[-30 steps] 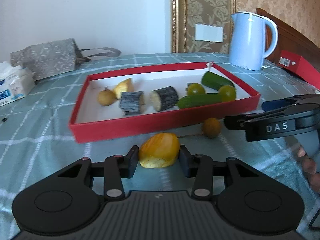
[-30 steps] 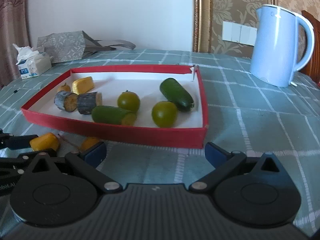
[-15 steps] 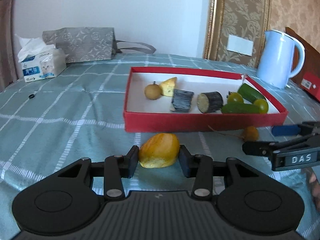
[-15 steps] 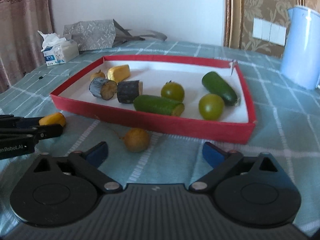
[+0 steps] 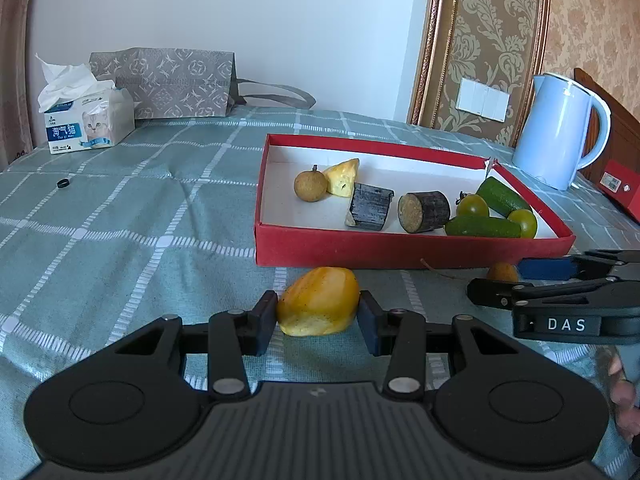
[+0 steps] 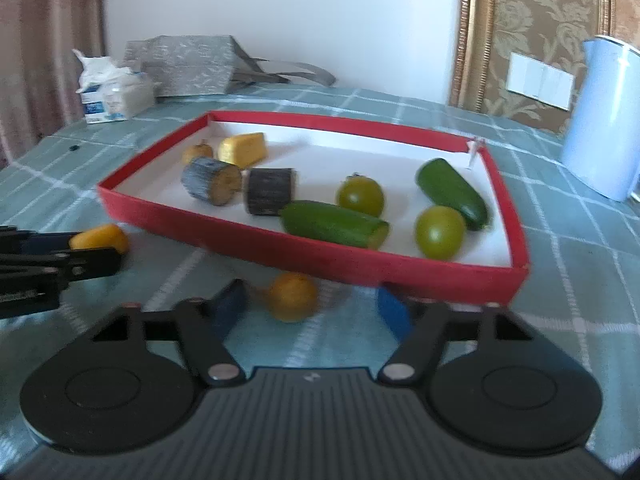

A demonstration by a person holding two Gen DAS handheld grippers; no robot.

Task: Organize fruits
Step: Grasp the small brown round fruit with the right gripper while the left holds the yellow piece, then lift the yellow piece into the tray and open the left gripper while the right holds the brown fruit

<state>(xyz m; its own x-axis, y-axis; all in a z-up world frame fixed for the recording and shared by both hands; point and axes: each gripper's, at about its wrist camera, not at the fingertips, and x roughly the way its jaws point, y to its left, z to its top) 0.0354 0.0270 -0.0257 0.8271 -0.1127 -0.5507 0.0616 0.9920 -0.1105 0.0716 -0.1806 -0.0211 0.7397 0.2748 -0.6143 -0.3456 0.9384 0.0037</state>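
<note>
My left gripper is shut on a yellow fruit piece, low over the green checked cloth just in front of the red tray. The same piece shows at the left of the right wrist view. My right gripper is closing around a small round yellow-brown fruit on the cloth beside the tray's near wall. The left pad is close to it and the right pad stands apart. In the tray lie a round fruit, a yellow wedge, two dark cut pieces, two green tomatoes and two cucumber pieces.
A pale blue kettle stands behind the tray's right end, with a red box beyond it. A tissue box and a grey bag sit at the far left. A small black ring lies on the cloth.
The right gripper has come up to the small round fruit and its jaws have narrowed around it. The left gripper has swung left with the yellow piece held throughout.
</note>
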